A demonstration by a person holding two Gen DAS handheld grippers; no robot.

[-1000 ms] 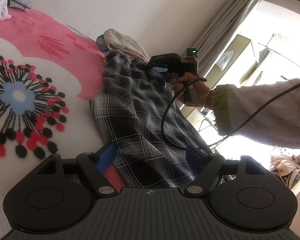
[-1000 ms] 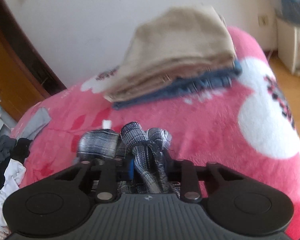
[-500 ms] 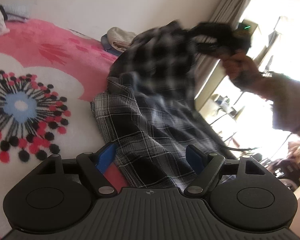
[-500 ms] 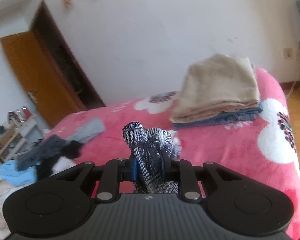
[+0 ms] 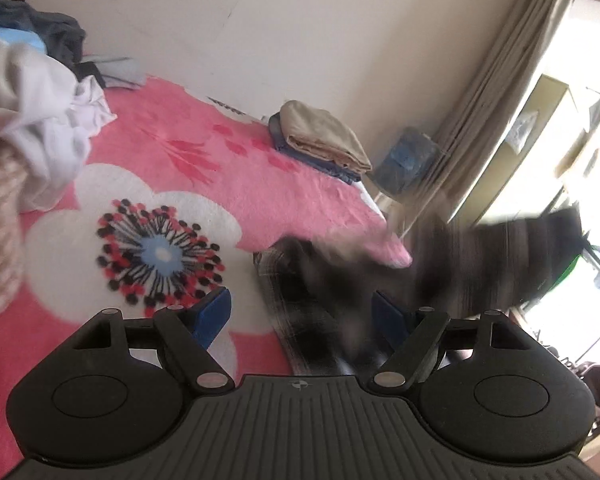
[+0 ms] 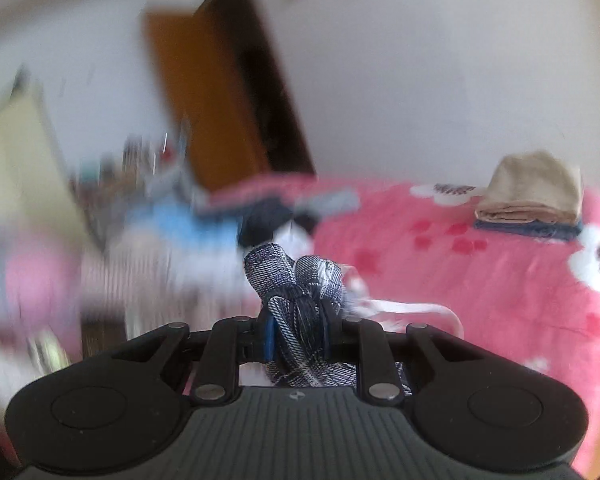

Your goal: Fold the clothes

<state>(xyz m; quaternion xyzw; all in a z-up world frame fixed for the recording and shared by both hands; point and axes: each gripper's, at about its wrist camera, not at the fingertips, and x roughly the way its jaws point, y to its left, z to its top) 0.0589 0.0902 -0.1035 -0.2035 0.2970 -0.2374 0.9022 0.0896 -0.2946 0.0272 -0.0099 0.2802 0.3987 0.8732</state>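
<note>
A black-and-white plaid shirt (image 5: 300, 312) hangs blurred over the near edge of the pink flowered bed (image 5: 228, 200), stretched up toward the right. My left gripper (image 5: 302, 316) stands open above the bed edge, the plaid cloth lying between and beyond its blue pads (image 5: 212, 314) without being pinched. My right gripper (image 6: 298, 340) is shut on a bunched fold of the plaid shirt (image 6: 296, 276), which bulges out above the jaws. The right wrist view is heavily blurred.
A folded beige garment on a folded blue one (image 5: 320, 140) sits at the bed's far corner, also the folded pile (image 6: 532, 200) in the right wrist view. A heap of unfolded clothes (image 5: 48, 120) lies at the left. Curtain (image 5: 492, 100) and window are at right; a brown door (image 6: 220, 92) stands behind.
My right gripper has swung away from the bed with the shirt bunch, lifting and pulling the cloth to the right. My left gripper has risen and pulled back, so more of the bed shows.
</note>
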